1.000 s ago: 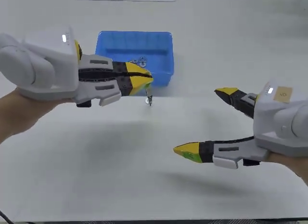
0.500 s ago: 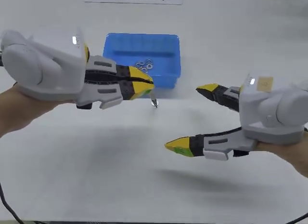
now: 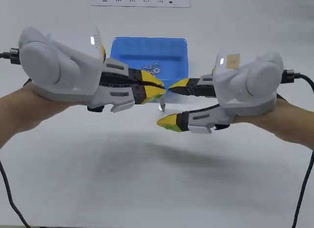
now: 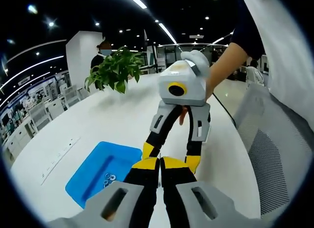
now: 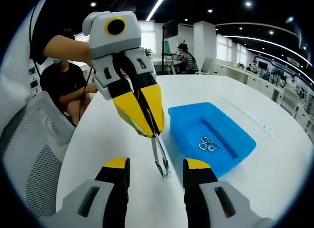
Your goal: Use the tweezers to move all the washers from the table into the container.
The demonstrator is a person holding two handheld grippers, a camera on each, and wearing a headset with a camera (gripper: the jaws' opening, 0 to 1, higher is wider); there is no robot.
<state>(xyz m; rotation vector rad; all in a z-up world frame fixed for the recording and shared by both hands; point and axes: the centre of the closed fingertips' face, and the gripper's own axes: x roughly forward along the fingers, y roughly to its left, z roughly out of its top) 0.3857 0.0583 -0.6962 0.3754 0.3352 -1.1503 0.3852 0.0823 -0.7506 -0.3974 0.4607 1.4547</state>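
Observation:
My left gripper is shut on thin metal tweezers that hang down from its yellow tips over the white table. In the right gripper view the tweezers end at a small washer; I cannot tell whether it is pinched or lying on the table. My right gripper is open, with one jaw on each side of the tweezers and apart from them. Just behind stands the blue container with several washers inside. The left gripper view looks past its shut tips at the right gripper and the container.
A white power strip lies at the table's far edge. Cables trail from both grippers. A potted plant stands farther along the table. A mesh chair and a seated person are beside the table.
My right gripper has swung left and toward the container, so its open jaws now flank the tweezers. The left gripper keeps its hold; the head camera has shifted a little.

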